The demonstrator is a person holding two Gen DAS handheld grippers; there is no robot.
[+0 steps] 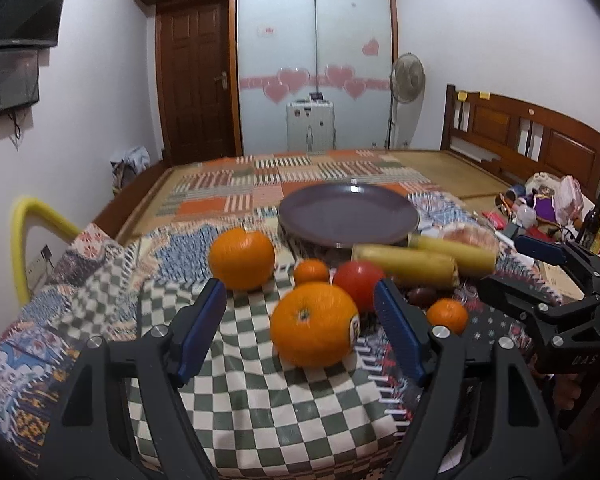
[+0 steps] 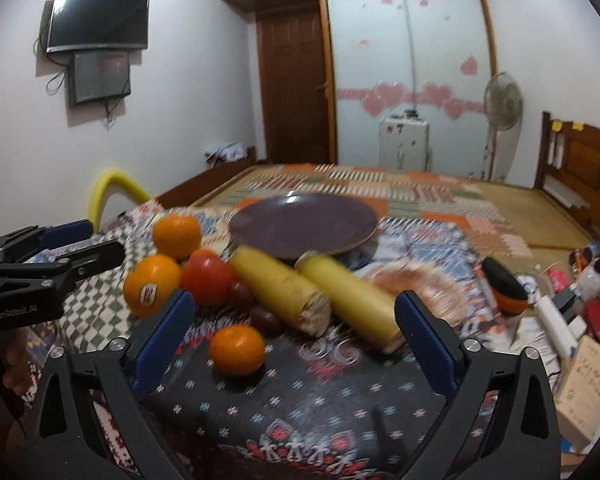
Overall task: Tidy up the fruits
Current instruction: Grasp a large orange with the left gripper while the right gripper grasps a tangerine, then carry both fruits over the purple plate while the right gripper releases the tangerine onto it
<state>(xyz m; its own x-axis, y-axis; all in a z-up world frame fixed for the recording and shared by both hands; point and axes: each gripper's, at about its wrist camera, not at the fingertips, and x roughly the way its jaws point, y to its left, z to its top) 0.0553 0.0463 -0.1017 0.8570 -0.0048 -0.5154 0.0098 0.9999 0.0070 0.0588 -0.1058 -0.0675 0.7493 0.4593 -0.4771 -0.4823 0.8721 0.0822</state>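
The left hand-held gripper (image 1: 300, 330) was built of matte black plastic struts with triangular cut-outs, joined by round silver screws. Its fingers (image 1: 202, 330) carried ribbed blue pads. The right hand-held gripper (image 2: 294, 346) had the same black frame, silver screws and blue pads (image 2: 426, 346). White lettering reading "GenRobot.AI" marked the left one's black side, as seen from the right wrist.
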